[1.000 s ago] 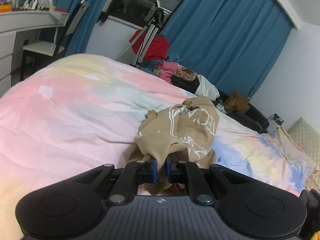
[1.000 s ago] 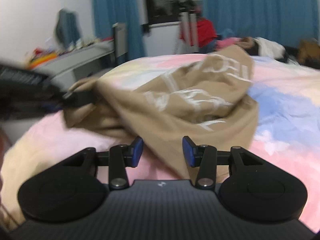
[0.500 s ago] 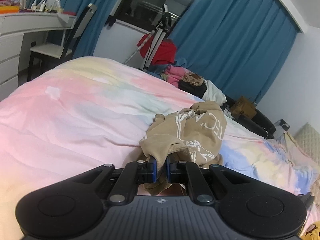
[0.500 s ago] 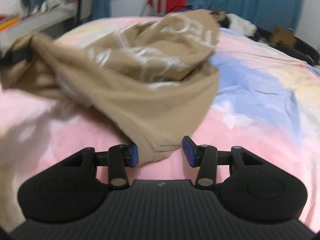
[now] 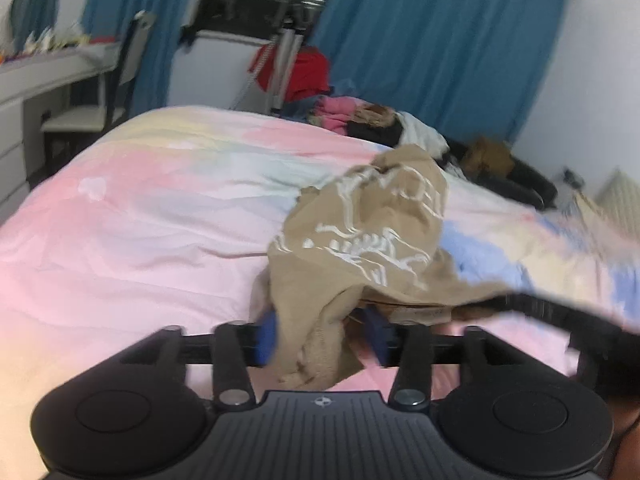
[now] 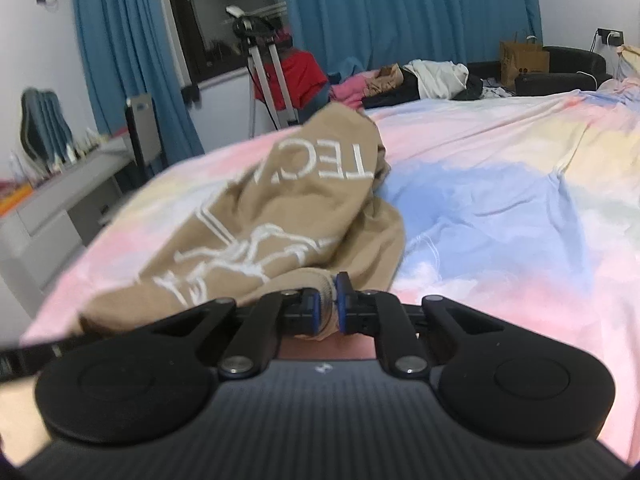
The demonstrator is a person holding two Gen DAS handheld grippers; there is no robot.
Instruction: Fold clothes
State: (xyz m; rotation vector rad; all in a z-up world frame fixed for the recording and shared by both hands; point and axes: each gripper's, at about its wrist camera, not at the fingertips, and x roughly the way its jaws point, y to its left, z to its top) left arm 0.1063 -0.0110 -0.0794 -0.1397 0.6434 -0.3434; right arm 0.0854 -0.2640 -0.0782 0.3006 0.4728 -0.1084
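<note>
The tan shirt [image 6: 280, 216] w/ white print is bunched up in a lump on the pastel bedspread [image 5: 132, 240], near the front edge of the bed, def not flat yet. Right gripper [image 6: 327, 304] is clamped down on a ribbed edge of it, prob a cuff or hem, jaws just closed and fabric is pinched right between the blue pads. Left gripper [image 5: 322, 340] is the opposite: jaws just opened, pads stand apart w/ a fold of the tan fabric hanging loose between them, not pressed as far as I can tell (bit blurry tho). In the left wrist view the right tool comes in from the right side, touching the shirt's lower edge.

Progress-wise, imo basically nothing folded so far. Shirt still needs spreading out flat, then sleeves in, then folding over. Looks like a handover of the grip so the thing can get pulled open.

Further out: a pile of other clothes [image 6: 400, 80] at the far side of the bed, so more to do after this one. Tripod [image 6: 264, 72], blue curtains [image 5: 440, 48] and a desk [image 5: 48, 76] in the bg.
</note>
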